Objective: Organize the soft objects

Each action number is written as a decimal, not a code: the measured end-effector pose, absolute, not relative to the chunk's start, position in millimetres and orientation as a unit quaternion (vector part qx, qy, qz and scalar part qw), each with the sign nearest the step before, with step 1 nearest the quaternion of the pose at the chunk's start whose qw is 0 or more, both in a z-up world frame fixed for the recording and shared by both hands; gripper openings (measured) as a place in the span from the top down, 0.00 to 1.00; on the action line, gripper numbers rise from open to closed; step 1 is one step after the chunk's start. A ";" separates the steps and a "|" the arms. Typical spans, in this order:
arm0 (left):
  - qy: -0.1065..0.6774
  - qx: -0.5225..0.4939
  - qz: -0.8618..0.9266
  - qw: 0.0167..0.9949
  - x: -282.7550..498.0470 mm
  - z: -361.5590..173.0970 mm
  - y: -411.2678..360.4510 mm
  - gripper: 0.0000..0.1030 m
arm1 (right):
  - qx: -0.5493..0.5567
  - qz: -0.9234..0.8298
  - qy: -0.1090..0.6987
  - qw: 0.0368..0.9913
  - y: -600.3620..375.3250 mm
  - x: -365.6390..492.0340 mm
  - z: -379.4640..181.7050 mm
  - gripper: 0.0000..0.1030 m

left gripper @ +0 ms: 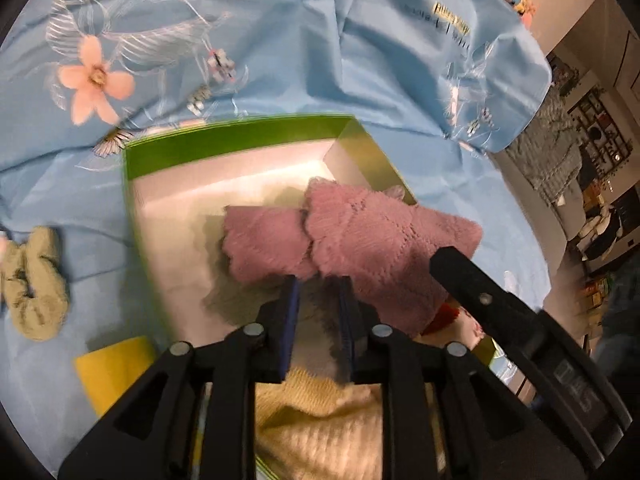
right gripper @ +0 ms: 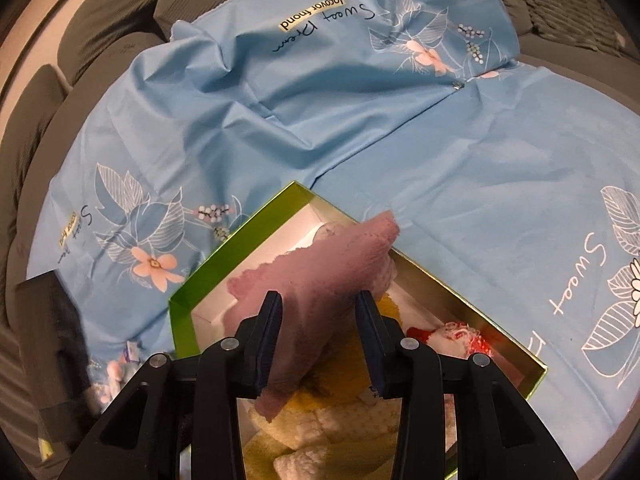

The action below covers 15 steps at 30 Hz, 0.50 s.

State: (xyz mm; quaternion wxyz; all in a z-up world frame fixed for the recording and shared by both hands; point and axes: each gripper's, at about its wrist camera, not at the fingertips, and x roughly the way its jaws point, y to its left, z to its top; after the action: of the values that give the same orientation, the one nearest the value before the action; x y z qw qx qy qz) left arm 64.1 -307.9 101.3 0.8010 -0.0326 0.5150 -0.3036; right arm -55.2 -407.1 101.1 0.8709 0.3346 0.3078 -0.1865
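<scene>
A pink knitted cloth [left gripper: 352,240] lies in an open green-rimmed box [left gripper: 224,146] with a white inside. My left gripper [left gripper: 318,280] hangs over the box, its jaws slightly apart at the cloth's near edge; whether it grips the cloth is unclear. In the right wrist view the same pink cloth [right gripper: 316,276] lies between the spread fingers of my right gripper [right gripper: 318,300], which is open above the box [right gripper: 240,236]. A cream knit item [left gripper: 332,420] and a yellow knit item [right gripper: 344,376] lie in the box beneath. A red and white soft item [right gripper: 452,336] sits at the box's right side.
The box rests on a blue floral sheet [right gripper: 360,128] over a grey sofa [right gripper: 100,12]. A green rolled sock [left gripper: 34,284] and a yellow sponge-like block [left gripper: 116,368] lie on the sheet left of the box. My right gripper's arm [left gripper: 520,320] crosses the left wrist view.
</scene>
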 end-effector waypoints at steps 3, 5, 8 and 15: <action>0.486 -0.046 -0.305 0.818 52.8 121.8 -282.5 0.41 | 0.335 -0.187 0.307 0.871 -402.0 -56.8 104.9 0.60; 0.461 -0.060 -0.305 0.831 43.8 135.2 -262.0 0.26 | 0.335 -0.185 0.305 0.872 -396.5 -58.2 108.3 0.56; 0.423 -0.064 -0.292 0.856 29.0 154.0 -225.4 0.21 | 0.325 -0.172 0.295 0.882 -384.9 -59.9 115.2 0.31; 0.398 -0.055 -0.229 0.887 7.9 158.4 -125.2 0.16 | 0.293 -0.106 0.289 0.905 -328.4 -58.3 135.9 0.18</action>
State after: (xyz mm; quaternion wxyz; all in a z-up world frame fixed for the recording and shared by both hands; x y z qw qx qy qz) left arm 7.9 -125.2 158.4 0.8870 -0.0549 0.3975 -0.2285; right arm -58.3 -328.4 135.9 0.9051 0.2931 0.2892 -0.1059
